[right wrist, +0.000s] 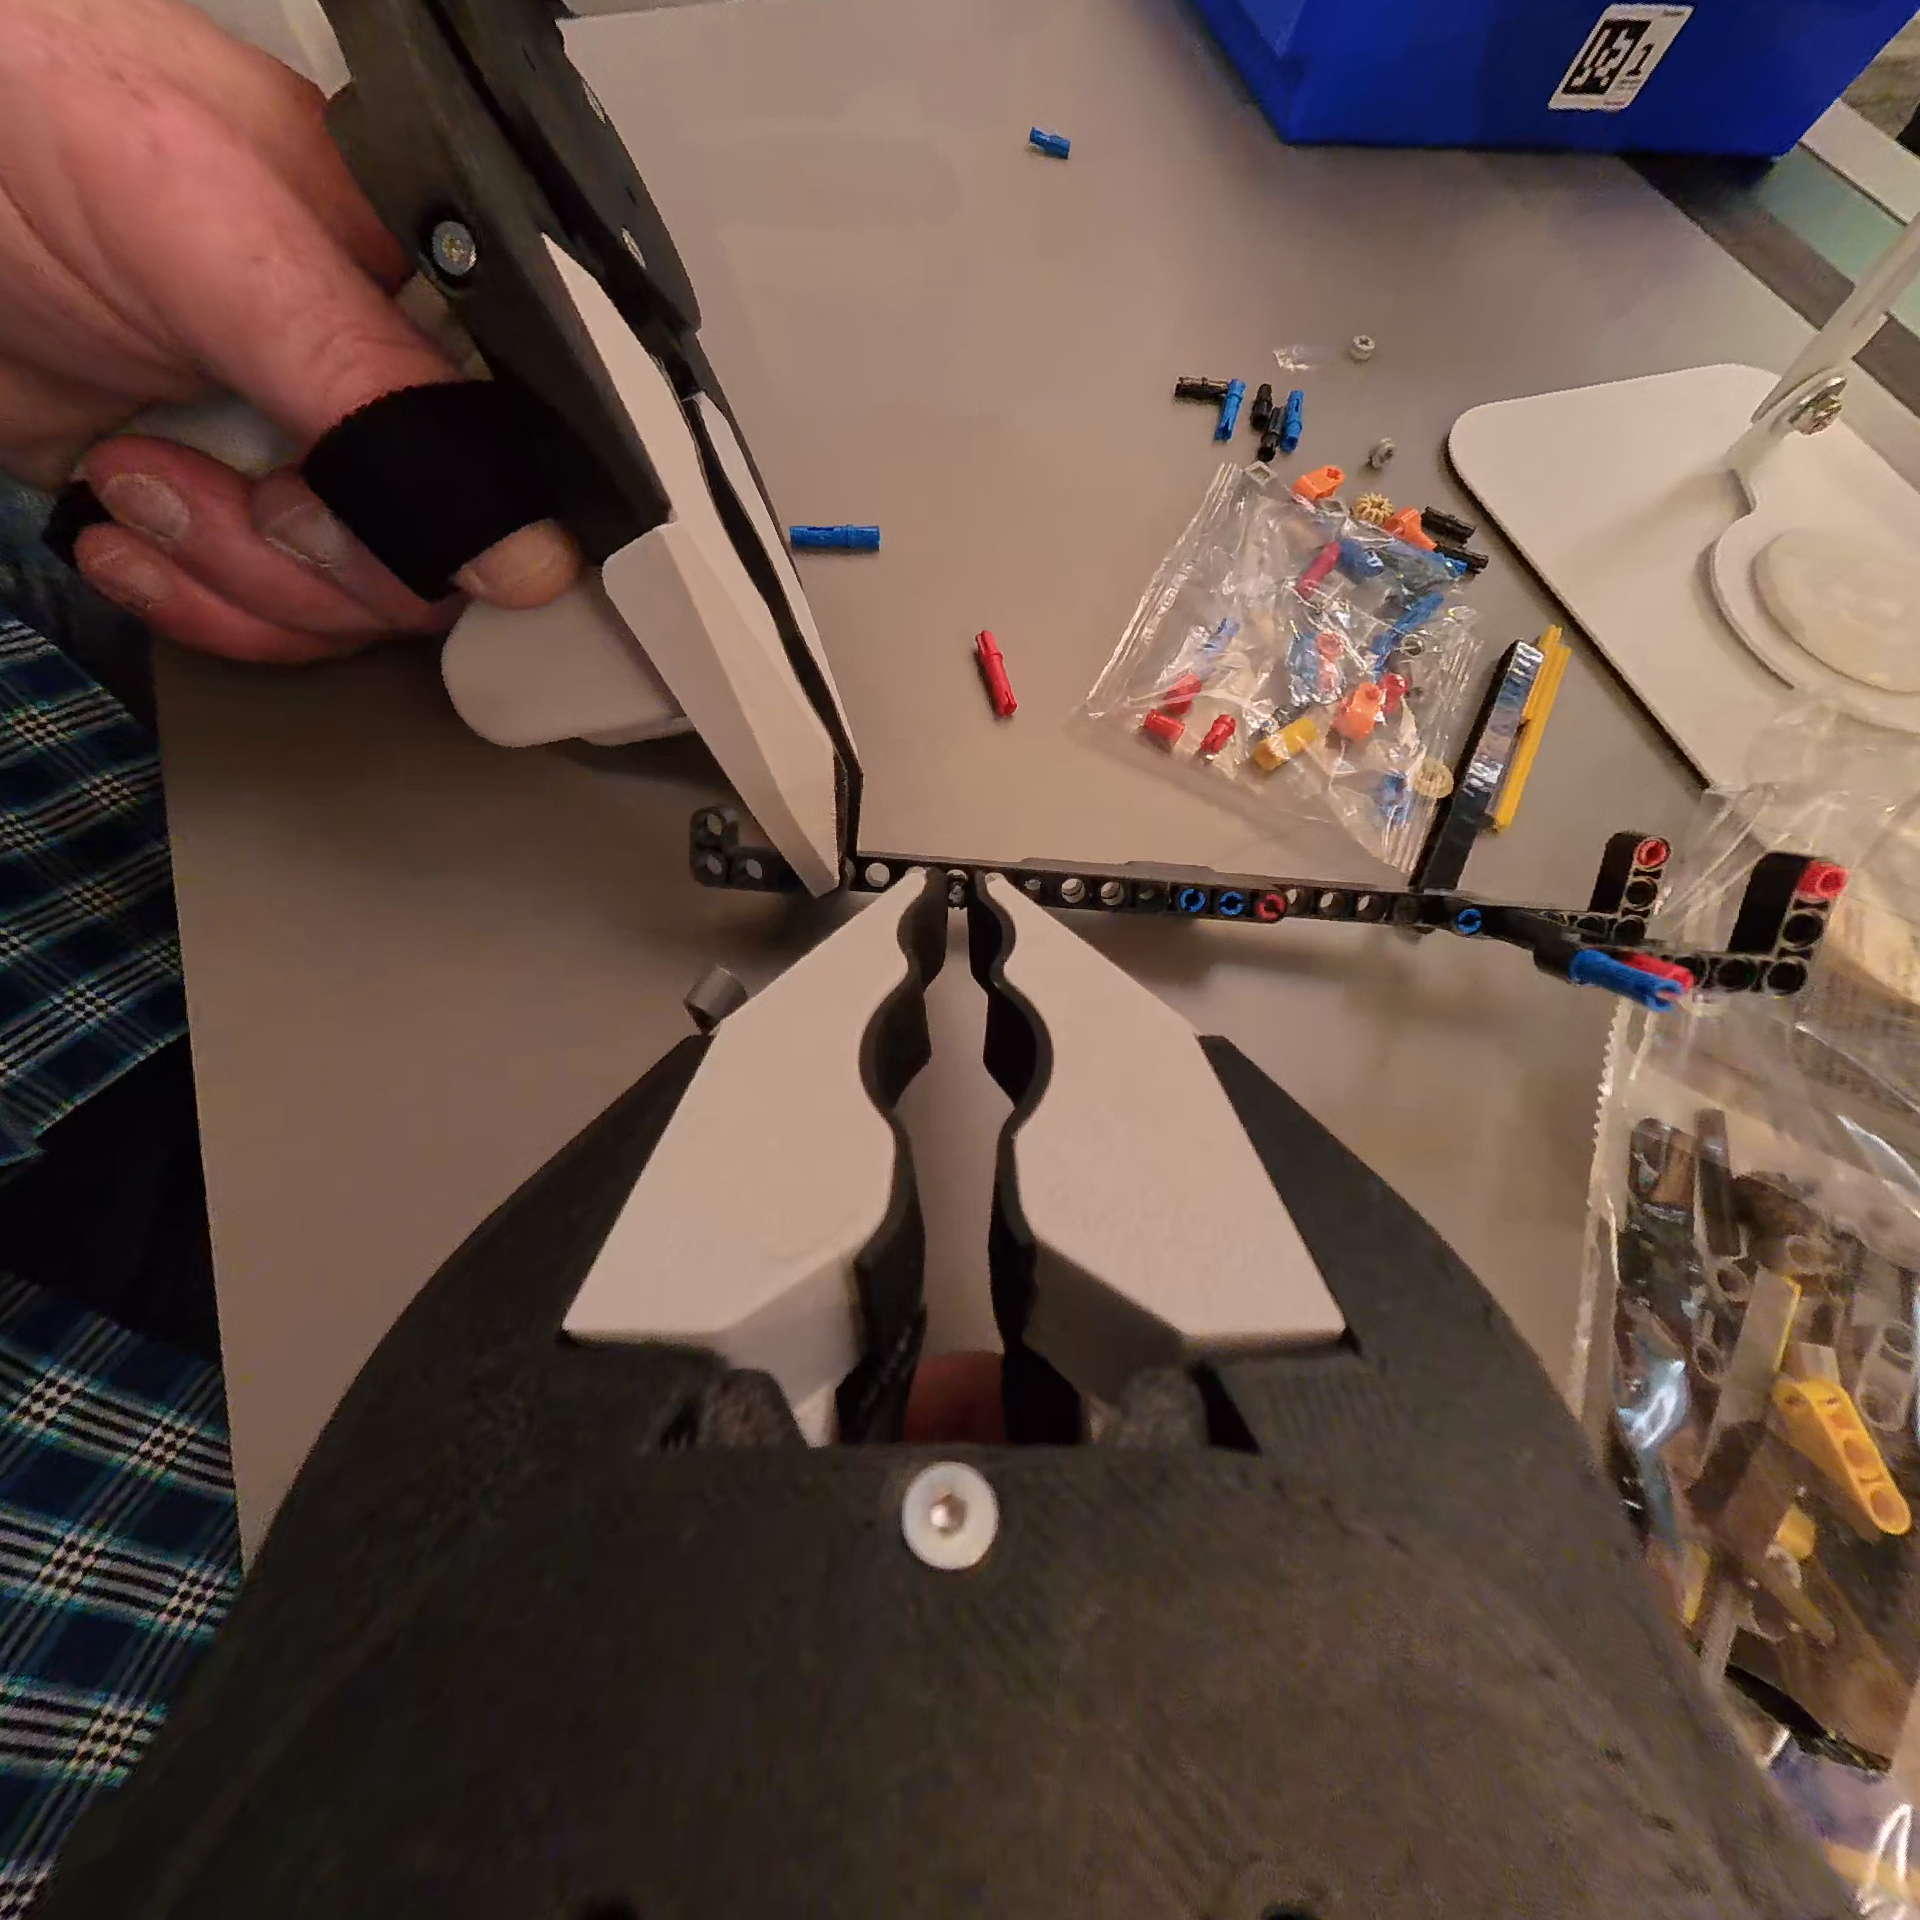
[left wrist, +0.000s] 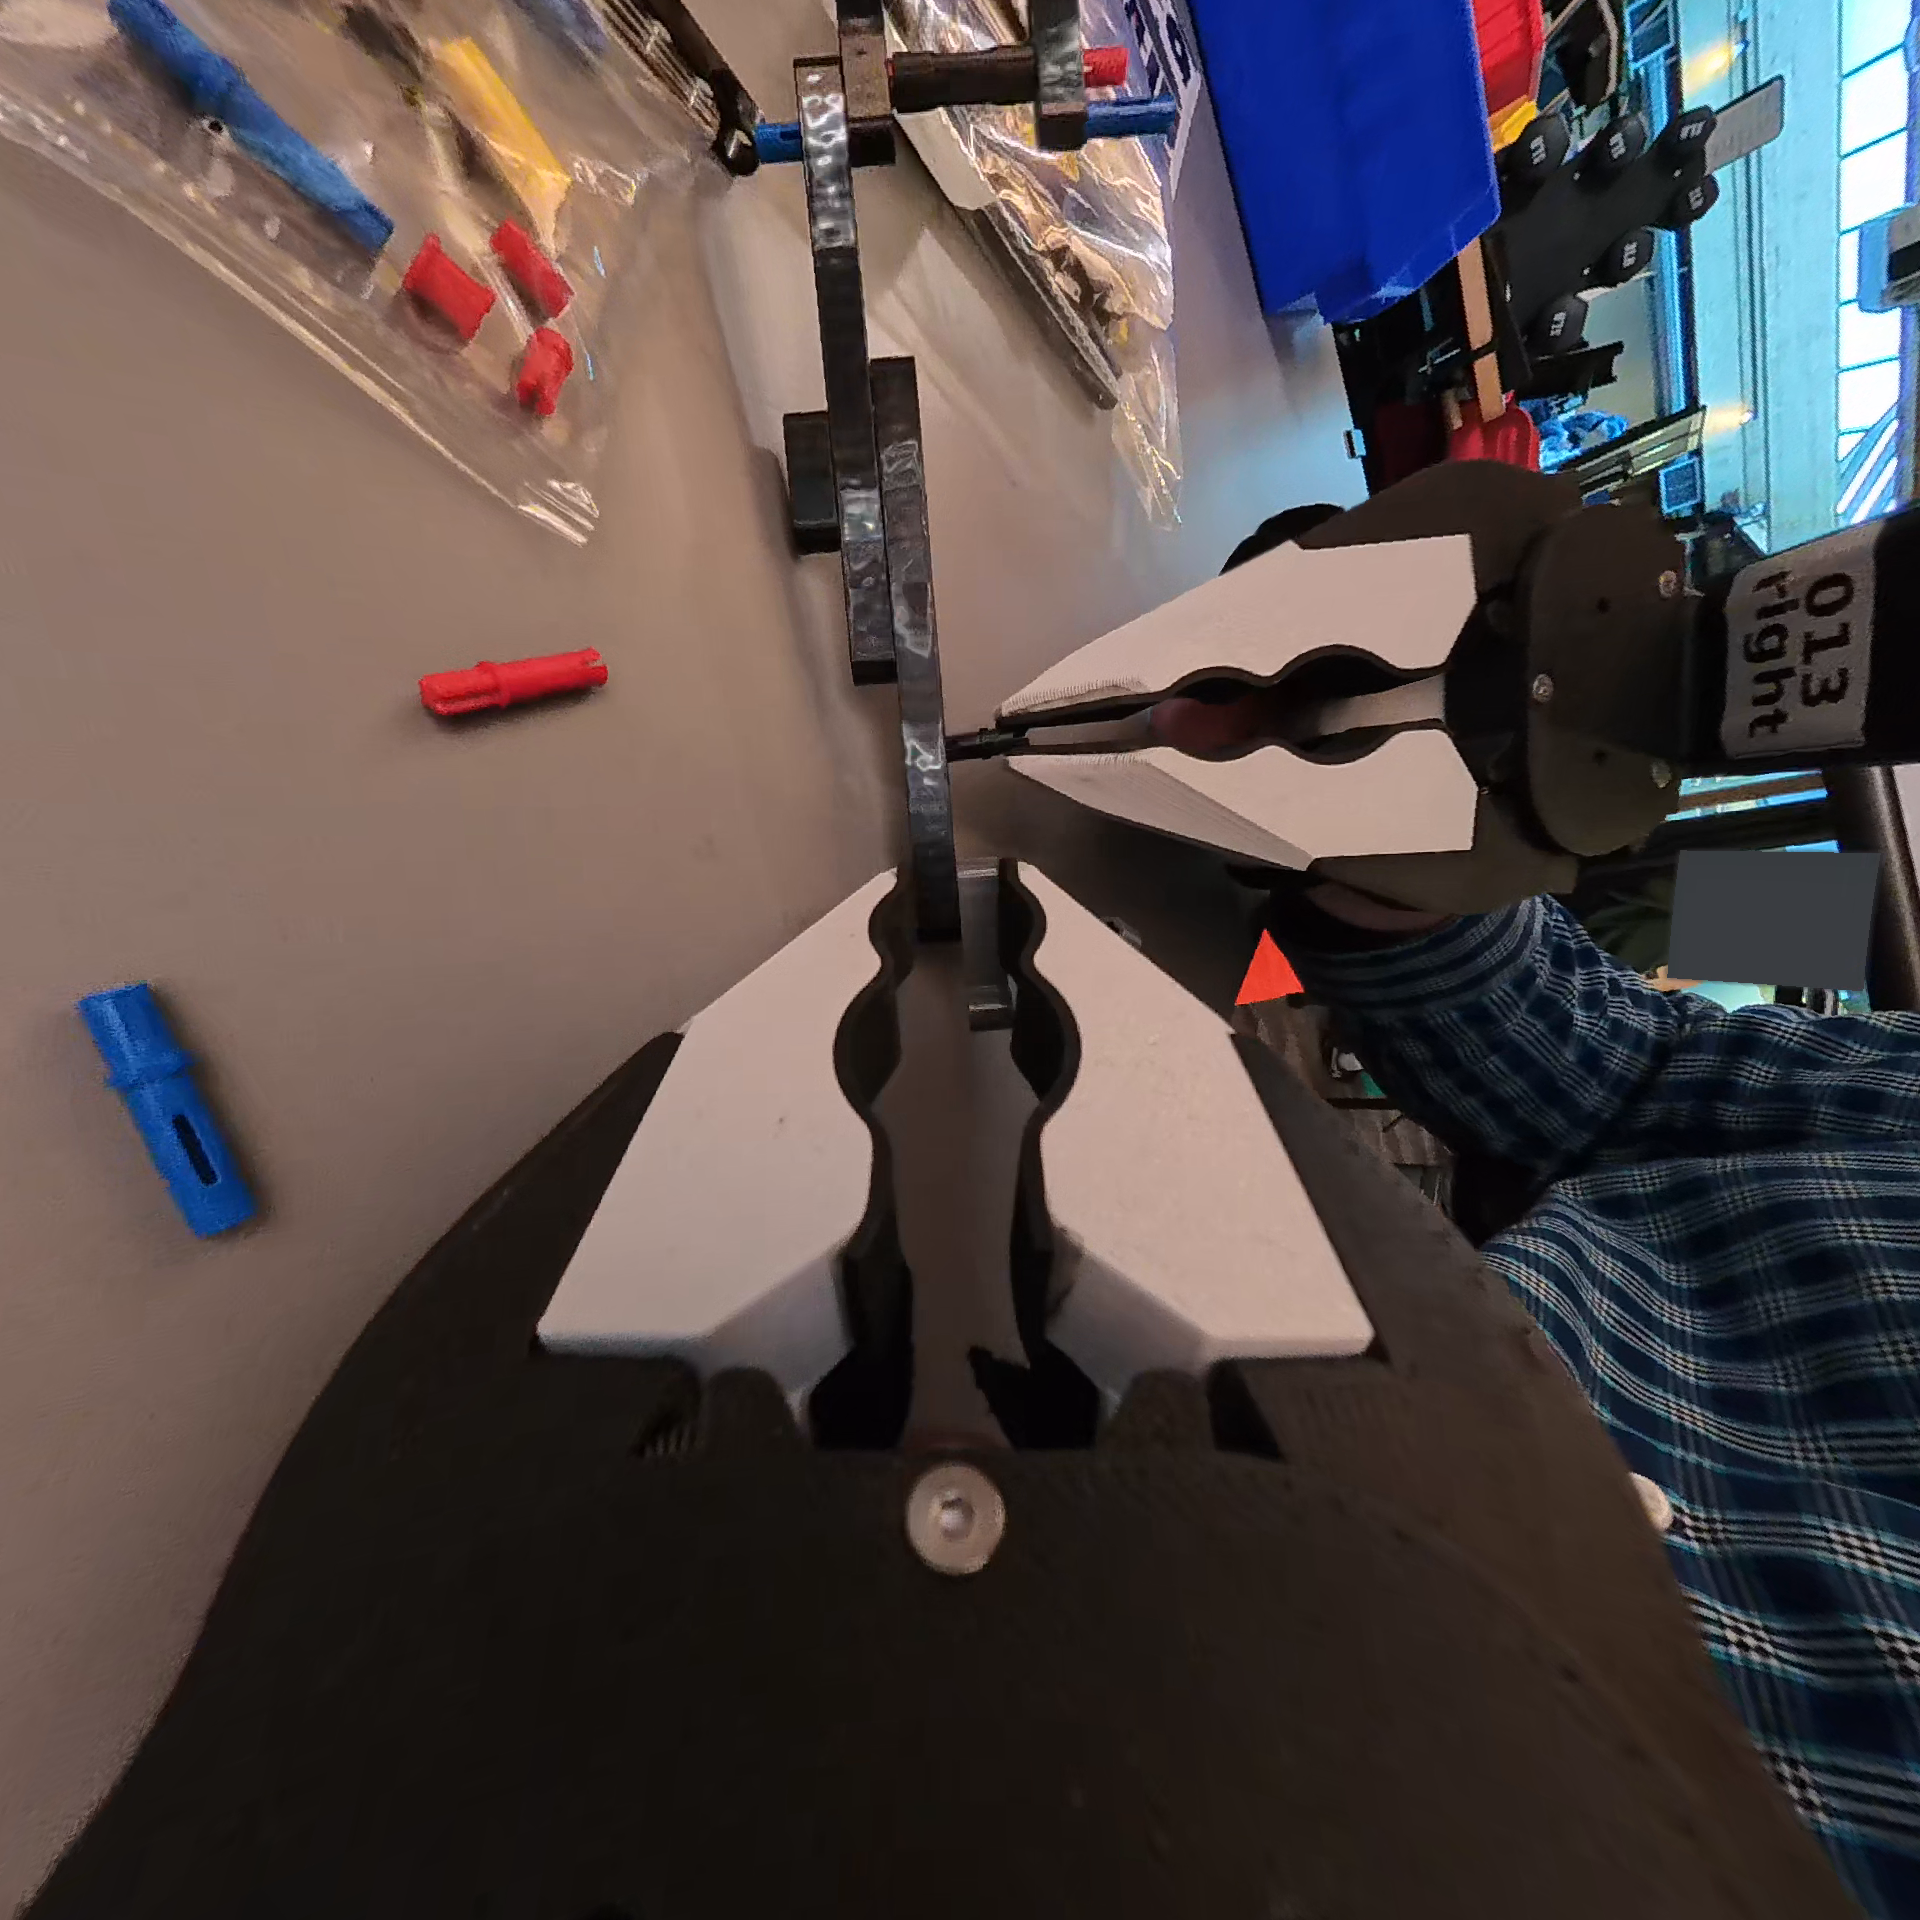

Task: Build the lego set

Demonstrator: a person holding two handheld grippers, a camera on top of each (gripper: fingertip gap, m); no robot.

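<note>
A long black holed beam assembly [left wrist: 842, 312] with blue and red pins and upright arms at its far end is held off the grey table; it also shows in the right wrist view [right wrist: 1122, 891]. My left gripper [left wrist: 951, 878] is shut on one end of the beam, and shows in the right wrist view [right wrist: 844, 868] coming from the upper left. My right gripper [right wrist: 954, 883] is shut on a small black pin [left wrist: 977, 740] whose tip touches the beam's side close to the left gripper. It shows in the left wrist view [left wrist: 1006, 740] entering from the right.
A loose red pin [right wrist: 994, 673] and blue pin [right wrist: 834, 536] lie on the table. A clear bag of small coloured parts [right wrist: 1288, 644] lies beyond the beam, and a bag of dark parts [right wrist: 1756, 1299] at right. A blue bin [right wrist: 1507, 62] and white stand base [right wrist: 1621, 499] stand farther off.
</note>
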